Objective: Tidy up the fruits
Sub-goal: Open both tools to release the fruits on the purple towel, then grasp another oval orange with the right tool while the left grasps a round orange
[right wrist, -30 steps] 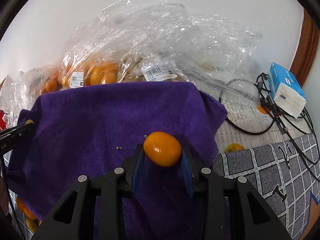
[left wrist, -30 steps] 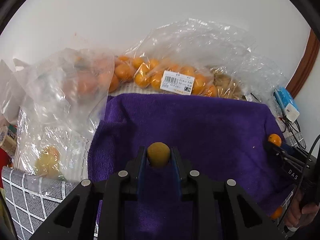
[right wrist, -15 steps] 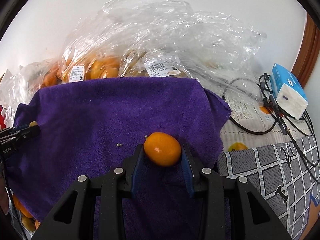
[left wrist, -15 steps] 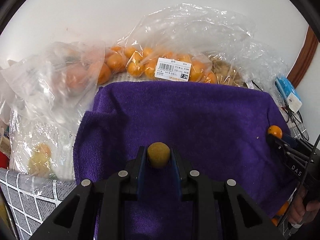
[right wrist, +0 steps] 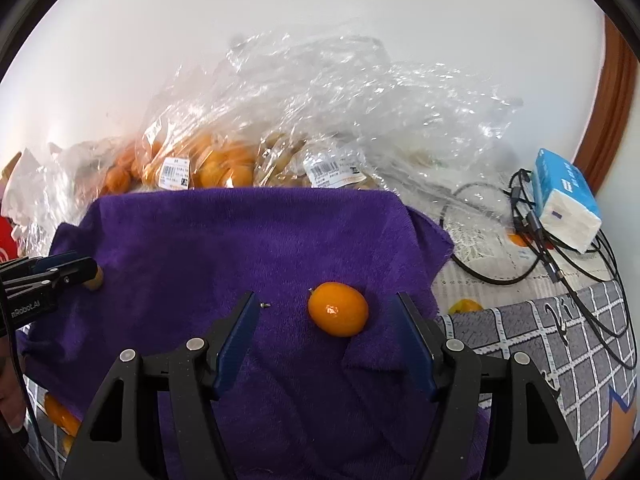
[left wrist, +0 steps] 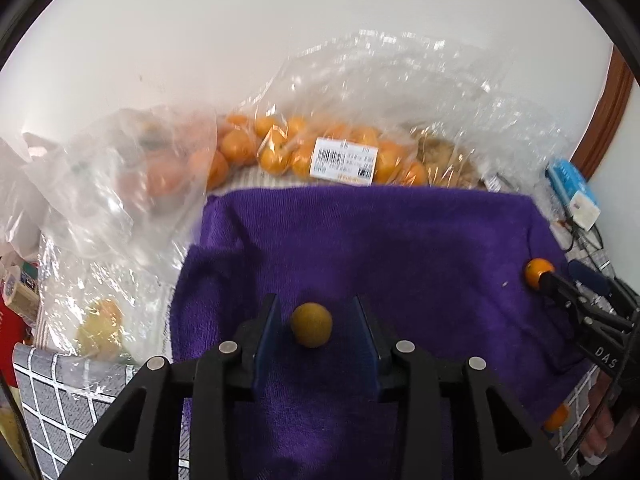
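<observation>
A purple towel [left wrist: 400,248] [right wrist: 240,240] covers the middle of the table. On it lies a small dull yellow-brown round fruit [left wrist: 311,325], between the blue pads of my left gripper [left wrist: 315,308]. Its jaws are opening, with a narrow gap on each side of the fruit. A glossy orange kumquat [right wrist: 338,309] rests on the towel between the fingers of my right gripper [right wrist: 325,299]. Those jaws are also opening and stand well off the fruit. Each view shows the other gripper at its edge: the right gripper [left wrist: 568,292] and the left gripper [right wrist: 60,272].
Clear plastic bags of oranges [left wrist: 320,152] [right wrist: 216,168] pile up along the wall behind the towel. More bags [left wrist: 100,208] lie left. A blue tissue pack [right wrist: 564,196] and black cables [right wrist: 520,264] sit right, on a grey checked mat [right wrist: 560,340]. Loose small oranges [right wrist: 60,416] lie nearby.
Both grippers have let go. The left jaws parted slightly off the brown fruit, the right jaws spread wide off the kumquat, and both fruits now lie on the towel.
</observation>
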Tool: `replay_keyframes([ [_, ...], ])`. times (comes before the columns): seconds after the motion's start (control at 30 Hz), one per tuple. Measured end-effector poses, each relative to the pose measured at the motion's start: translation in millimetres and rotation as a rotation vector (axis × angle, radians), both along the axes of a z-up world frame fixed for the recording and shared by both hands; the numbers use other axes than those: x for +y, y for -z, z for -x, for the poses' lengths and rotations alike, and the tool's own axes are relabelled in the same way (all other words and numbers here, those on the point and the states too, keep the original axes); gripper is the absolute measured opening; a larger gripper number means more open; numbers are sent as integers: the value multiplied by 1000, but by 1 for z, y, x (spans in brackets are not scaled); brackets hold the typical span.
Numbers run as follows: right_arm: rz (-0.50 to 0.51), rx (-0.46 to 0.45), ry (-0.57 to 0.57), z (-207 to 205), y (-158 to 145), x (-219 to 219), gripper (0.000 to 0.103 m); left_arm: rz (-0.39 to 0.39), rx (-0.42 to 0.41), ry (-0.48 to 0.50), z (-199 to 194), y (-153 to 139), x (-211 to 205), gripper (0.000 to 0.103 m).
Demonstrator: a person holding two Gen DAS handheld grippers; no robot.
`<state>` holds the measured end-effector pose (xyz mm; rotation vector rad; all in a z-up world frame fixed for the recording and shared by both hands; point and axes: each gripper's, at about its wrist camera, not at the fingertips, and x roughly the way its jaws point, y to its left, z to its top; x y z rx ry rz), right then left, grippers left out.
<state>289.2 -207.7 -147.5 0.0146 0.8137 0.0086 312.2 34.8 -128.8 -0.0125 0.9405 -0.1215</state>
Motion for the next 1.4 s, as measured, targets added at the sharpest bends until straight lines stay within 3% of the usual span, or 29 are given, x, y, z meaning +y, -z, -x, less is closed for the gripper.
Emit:
replay_keyframes([
  [0.4, 51, -52, 78, 49, -31, -16, 67, -3, -124, 12, 23, -43, -8, 35],
  [0.63, 30, 3, 101, 84, -36, -36, 65, 19, -200, 46, 45, -77, -11, 35],
  [0.77, 15, 15, 81, 107, -37, -42, 64, -19, -287, 37, 61, -99, -16, 35],
  [0.9, 0, 17, 70, 127, -38, -43, 64, 43, -280, 31, 78, -111, -10, 35],
  [1.17, -6, 17, 22, 147, -20, -33, 64, 50, -170, -4, 115, -81, 6, 35],
  [1.27, -21, 13, -4, 154, -11, -29, 60, 100, -125, -43, 133, -57, 17, 35],
  [1.4, -28, 9, -45, 161, -2, -22, 52, 93, -98, -85, 158, -31, 30, 35],
])
